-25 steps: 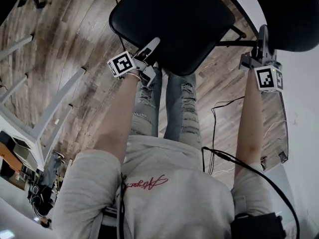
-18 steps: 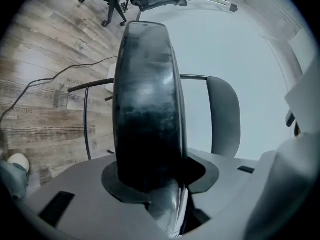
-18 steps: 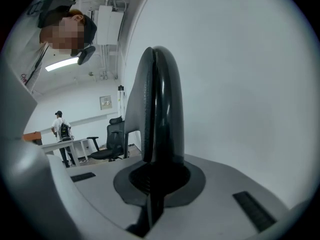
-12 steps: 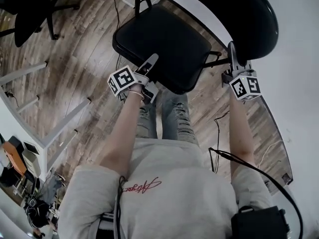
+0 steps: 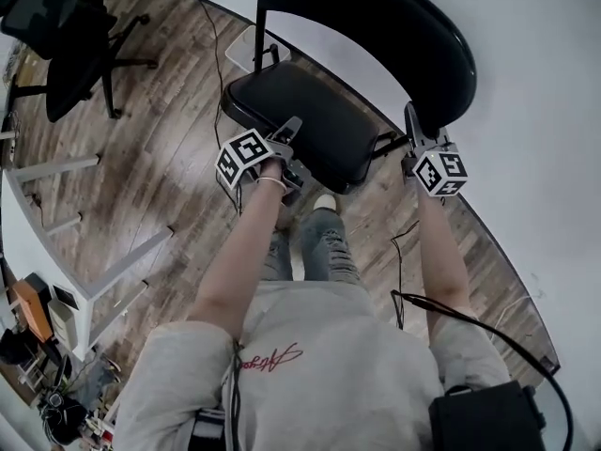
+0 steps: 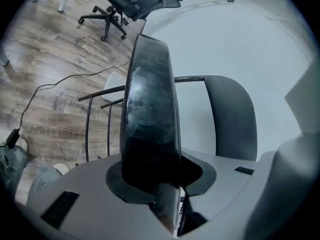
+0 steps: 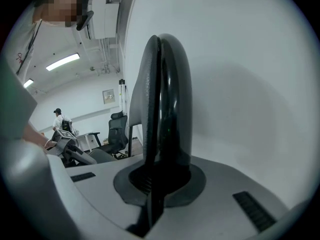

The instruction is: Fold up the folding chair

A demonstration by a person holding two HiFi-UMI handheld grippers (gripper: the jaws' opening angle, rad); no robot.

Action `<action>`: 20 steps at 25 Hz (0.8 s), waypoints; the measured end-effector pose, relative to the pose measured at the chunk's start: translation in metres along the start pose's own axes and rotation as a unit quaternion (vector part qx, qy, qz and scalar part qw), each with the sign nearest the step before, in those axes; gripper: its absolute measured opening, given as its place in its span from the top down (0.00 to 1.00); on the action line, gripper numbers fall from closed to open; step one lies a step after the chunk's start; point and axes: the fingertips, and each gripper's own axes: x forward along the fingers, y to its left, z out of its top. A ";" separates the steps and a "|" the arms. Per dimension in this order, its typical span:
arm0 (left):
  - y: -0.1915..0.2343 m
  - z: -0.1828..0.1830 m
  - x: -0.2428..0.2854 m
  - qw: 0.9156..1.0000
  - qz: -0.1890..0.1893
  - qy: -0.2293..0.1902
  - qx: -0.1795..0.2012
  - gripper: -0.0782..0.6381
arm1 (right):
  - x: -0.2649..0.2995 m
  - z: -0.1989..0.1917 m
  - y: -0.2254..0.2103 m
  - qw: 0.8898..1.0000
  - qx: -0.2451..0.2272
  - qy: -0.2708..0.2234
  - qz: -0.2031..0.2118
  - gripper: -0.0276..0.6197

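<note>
The folding chair [image 5: 357,73] stands on the wooden floor [image 5: 160,158] close to the white wall [image 5: 535,83], straight ahead of the person's legs [image 5: 315,242]. Its black seat [image 5: 315,125] looks short and slanted, front edge up, under the curved backrest [image 5: 376,22]. We take that as the fold begun but far from done, since seat and backrest are not yet together.

The left tool [image 5: 287,141] sits on the seat's front left edge, one finger over it and one under. Its jaws have just been closing, and we read them as pinching that edge (its own view shows mostly dark jaw, with the backrest and frame tubes [image 6: 88,134] beyond, so the head view decides this). The right tool [image 5: 410,118] has its jaws pressed together with nothing between them, tip up at the right end of the backrest. Whether it touches we cannot tell.

A second ago the seat spread broad and flat across the top of the head view, hiding the knees. Now it is narrower and further up, and the whole backrest shows. Part of that is the head camera swinging up, since an office chair [image 5: 66,36] has come into view at the upper left. Both tools have kept their places on the chair and gone along with it.
</note>
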 end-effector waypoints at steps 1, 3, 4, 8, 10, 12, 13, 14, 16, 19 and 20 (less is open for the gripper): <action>-0.004 0.001 0.004 1.000 0.006 -0.003 0.000 0.69 | 0.003 0.002 -0.003 1.000 0.001 0.000 0.000 0.93; -0.011 0.003 0.010 1.000 0.019 -0.009 -0.004 0.70 | 0.007 0.005 -0.006 1.000 0.000 0.003 -0.002 0.93; -0.014 0.004 0.012 1.000 0.027 -0.011 -0.007 0.70 | 0.008 0.007 -0.007 1.000 -0.001 0.005 -0.003 0.93; -0.032 0.003 0.029 0.998 0.062 -0.017 -0.019 0.70 | 0.014 0.014 -0.015 1.000 -0.009 0.010 -0.012 0.93; -0.042 0.003 0.040 0.997 0.079 -0.018 -0.021 0.70 | 0.017 0.018 -0.022 1.000 -0.011 0.011 -0.016 0.93; -0.051 0.004 0.049 0.995 0.093 -0.017 -0.020 0.70 | 0.020 0.021 -0.030 1.000 -0.008 0.012 -0.022 0.93; -0.054 0.004 0.053 0.995 0.099 -0.015 -0.019 0.70 | 0.021 0.022 -0.034 1.000 -0.005 0.013 -0.026 0.93; -0.058 0.004 0.058 0.994 0.105 -0.012 -0.017 0.70 | 0.022 0.022 -0.038 0.999 -0.001 0.014 -0.031 0.93; -0.063 0.005 0.066 0.993 0.115 -0.005 -0.011 0.70 | 0.022 0.023 -0.046 0.999 0.007 0.014 -0.037 0.93; -0.071 0.006 0.076 0.991 0.132 -0.001 -0.003 0.70 | 0.022 0.023 -0.050 0.999 0.012 0.012 -0.034 0.93; -0.074 0.006 0.079 0.990 0.137 -0.002 -0.003 0.70 | 0.022 0.023 -0.050 0.999 0.011 0.011 -0.035 0.93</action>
